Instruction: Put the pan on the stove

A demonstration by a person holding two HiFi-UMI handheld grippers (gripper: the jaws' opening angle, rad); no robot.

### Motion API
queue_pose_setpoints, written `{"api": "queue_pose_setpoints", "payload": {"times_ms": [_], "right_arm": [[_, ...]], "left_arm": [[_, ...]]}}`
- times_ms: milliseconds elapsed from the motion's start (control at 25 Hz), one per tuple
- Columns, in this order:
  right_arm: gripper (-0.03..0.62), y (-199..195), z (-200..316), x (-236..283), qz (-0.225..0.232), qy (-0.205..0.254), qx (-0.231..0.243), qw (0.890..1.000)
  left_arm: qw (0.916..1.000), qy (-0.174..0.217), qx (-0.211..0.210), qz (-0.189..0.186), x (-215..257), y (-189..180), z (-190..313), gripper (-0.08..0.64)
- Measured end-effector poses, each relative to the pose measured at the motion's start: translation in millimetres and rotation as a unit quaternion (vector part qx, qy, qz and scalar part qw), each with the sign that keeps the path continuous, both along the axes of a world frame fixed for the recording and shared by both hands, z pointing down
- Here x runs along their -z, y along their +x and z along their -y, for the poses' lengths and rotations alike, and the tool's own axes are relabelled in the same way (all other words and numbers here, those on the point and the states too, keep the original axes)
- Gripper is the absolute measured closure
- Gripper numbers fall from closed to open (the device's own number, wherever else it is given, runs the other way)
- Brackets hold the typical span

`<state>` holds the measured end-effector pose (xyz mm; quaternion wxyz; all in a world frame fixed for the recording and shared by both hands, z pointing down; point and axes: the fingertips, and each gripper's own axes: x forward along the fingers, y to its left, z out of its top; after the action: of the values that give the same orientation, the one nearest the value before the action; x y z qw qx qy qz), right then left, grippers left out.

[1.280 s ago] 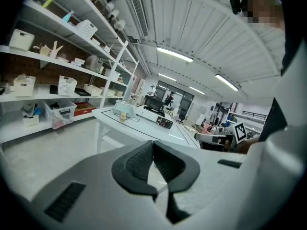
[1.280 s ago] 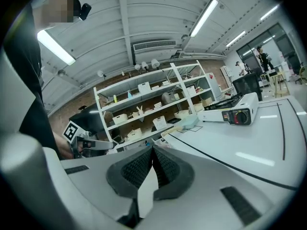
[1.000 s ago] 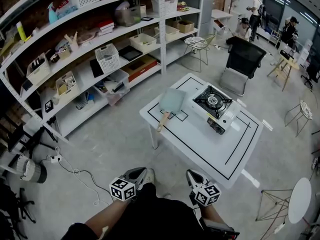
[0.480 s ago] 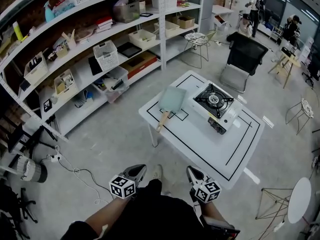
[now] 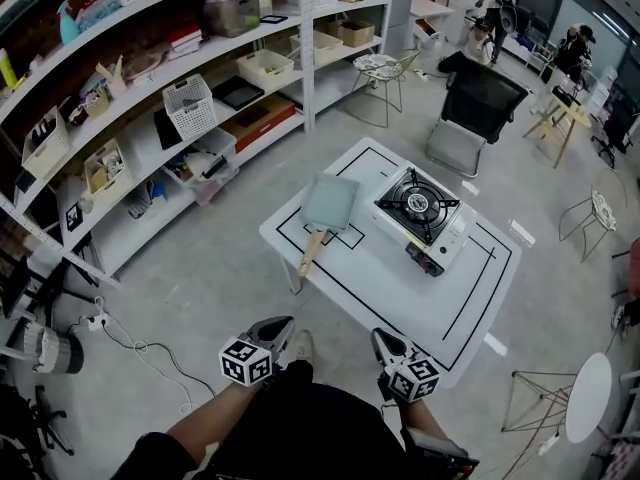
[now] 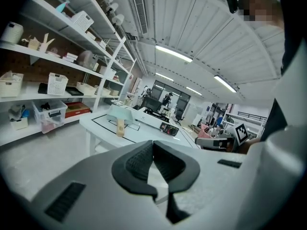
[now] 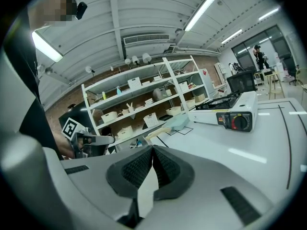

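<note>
A pale green square pan [image 5: 330,201] with a wooden handle [image 5: 309,254] lies on the left part of the white table [image 5: 420,298], inside a black-lined box. To its right stands a white portable gas stove [image 5: 420,211] with a black burner. Both grippers are held low near the person's body, short of the table's near edge. The left gripper [image 5: 279,324] is shut and empty, and so is the right gripper [image 5: 381,337]. The left gripper view shows the pan [image 6: 120,113] and stove [image 6: 160,123] far ahead of the shut left gripper [image 6: 153,145]. The right gripper [image 7: 152,150] points toward the stove [image 7: 230,113] and pan [image 7: 177,122].
Long white shelves [image 5: 150,118] with baskets and boxes run along the left. A black chair [image 5: 470,108] stands beyond the table, a wire stool [image 5: 380,68] near the shelves, and a round white table [image 5: 590,398] at the right. People stand at the far back. A cable [image 5: 130,343] lies on the floor.
The head view has shifted a little, so the shelves and table sit slightly further left and up. Both grippers stay shut near the body. The pan has not moved.
</note>
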<state>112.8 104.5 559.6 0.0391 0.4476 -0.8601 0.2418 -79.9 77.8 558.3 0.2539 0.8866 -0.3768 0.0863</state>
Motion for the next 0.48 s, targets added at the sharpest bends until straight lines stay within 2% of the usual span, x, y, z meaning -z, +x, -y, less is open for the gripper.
{"api": "queue_pose_setpoints", "payload": {"times_ms": [480], "right_arm": [[0.566, -9.3, 75.1, 3.4, -0.031, -0.013, -0.004, 0.999]], "left_arm": [[1.0, -0.004, 0.001, -0.006, -5.6, -8.4, 81.9, 0.551]]}}
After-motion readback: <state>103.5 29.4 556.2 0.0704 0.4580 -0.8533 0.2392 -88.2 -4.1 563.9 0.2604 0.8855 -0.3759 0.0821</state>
